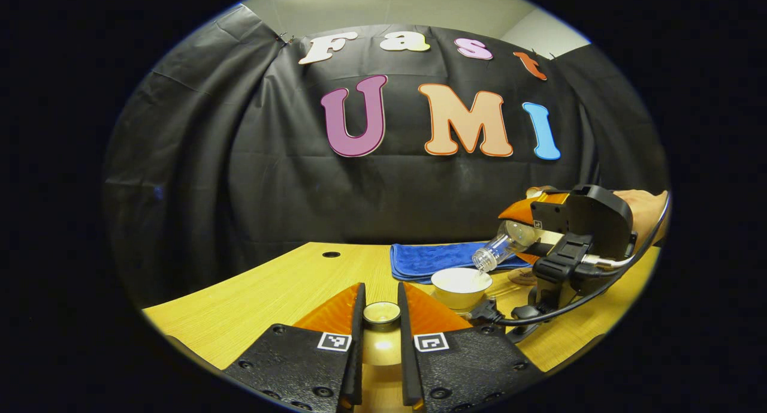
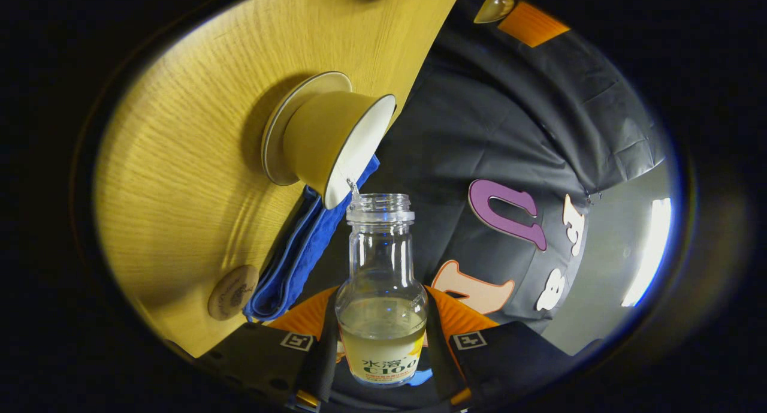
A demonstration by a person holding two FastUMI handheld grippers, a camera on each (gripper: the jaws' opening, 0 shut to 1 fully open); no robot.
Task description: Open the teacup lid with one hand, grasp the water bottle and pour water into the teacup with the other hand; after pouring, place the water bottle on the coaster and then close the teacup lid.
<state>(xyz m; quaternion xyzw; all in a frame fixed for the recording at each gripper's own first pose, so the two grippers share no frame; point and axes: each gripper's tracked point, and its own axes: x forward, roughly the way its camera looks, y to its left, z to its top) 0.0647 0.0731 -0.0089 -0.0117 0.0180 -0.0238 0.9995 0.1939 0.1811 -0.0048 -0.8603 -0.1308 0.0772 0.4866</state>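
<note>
1. Left gripper view: the left gripper point(image 1: 382, 317) sits low over the wooden table point(image 1: 251, 293), its two orange fingers closed on the teacup lid point(image 1: 382, 312), which is held lifted clear of the cup. Jaws: clamped on the lid's knob.

2. Same view, farther off: the right gripper point(image 1: 527, 236), with a hand point(image 1: 647, 212) behind it, holds the water bottle point(image 1: 500, 248) tipped nearly level, its open mouth just above the rim of the teacup point(image 1: 460, 286). A thin stream appears to run from mouth to cup. A folded blue cloth point(image 1: 431, 260) lies behind the teacup.

3. Right gripper view: the scene is rolled over with the hand. The bottle stands between the gripper's own fingers, jaws clamped on its lower body. Its neck points at the lip of the teacup, which rests on a saucer point(image 2: 272, 131); a droplet shows at the mouth. Some liquid remains in the bottle.

4. Same view: the round coaster point(image 2: 232, 292) lies on the table beside the cloth, near the teacup and unoccupied.

5. Assessment: the pouring step is in hand; lid removal is complete. How full the cup is cannot be told.

6. Next move, as judged: bring the bottle upright without dripping, carry it to the coaster, set it down square and release. The lid then goes back on, centred over the rim.
</note>
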